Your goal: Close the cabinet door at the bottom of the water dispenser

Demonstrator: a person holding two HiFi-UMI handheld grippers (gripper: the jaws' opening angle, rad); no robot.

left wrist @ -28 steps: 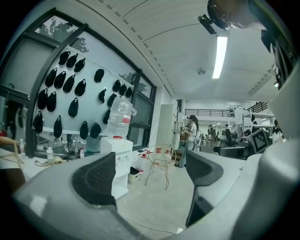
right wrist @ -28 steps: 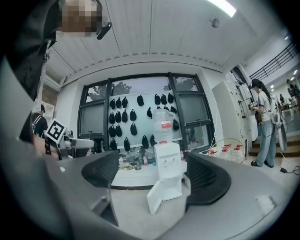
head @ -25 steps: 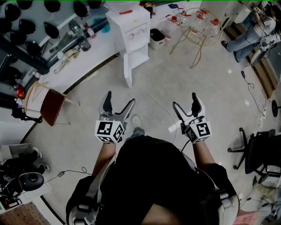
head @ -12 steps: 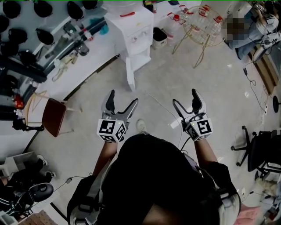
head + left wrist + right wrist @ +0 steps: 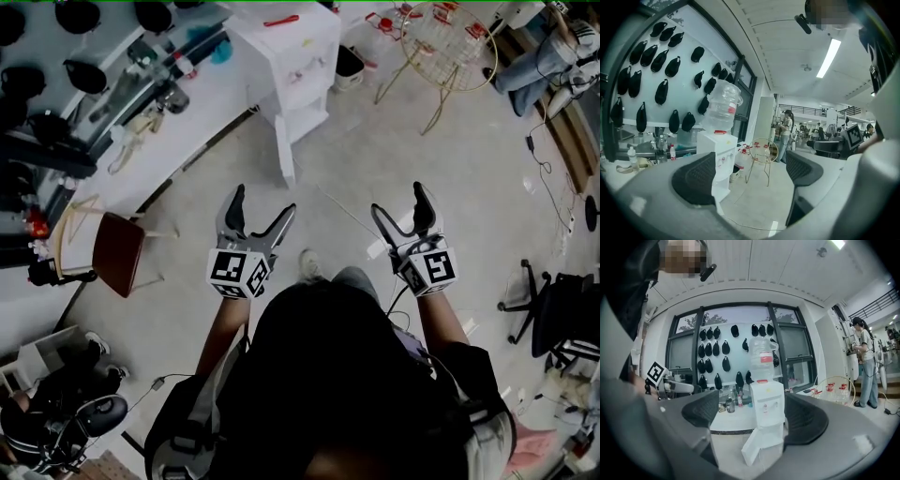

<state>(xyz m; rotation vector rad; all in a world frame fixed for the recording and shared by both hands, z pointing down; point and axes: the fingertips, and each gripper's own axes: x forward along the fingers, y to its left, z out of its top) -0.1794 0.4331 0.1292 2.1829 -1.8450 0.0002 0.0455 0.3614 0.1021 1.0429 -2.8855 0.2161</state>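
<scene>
The white water dispenser (image 5: 292,52) stands against the counter, some way ahead of me on the floor. Its bottom cabinet door (image 5: 284,150) hangs open, swung out toward me. In the right gripper view the dispenser (image 5: 767,401) with its clear bottle (image 5: 762,359) shows between the jaws, the door (image 5: 757,446) ajar below. The left gripper view has the dispenser (image 5: 723,154) at the left pad. My left gripper (image 5: 261,204) and right gripper (image 5: 398,202) are both open, empty, held side by side and well short of the door.
A white counter (image 5: 164,141) runs left of the dispenser. A red-brown chair (image 5: 114,251) stands at the left. A wire stand (image 5: 441,42) with bottles is at the back right, a person (image 5: 553,52) beyond it. An office chair (image 5: 562,319) sits right. A cable (image 5: 342,214) crosses the floor.
I have stepped toward the dispenser, which sits lower and larger in the head view. Both grippers stay open and keep their spacing.
</scene>
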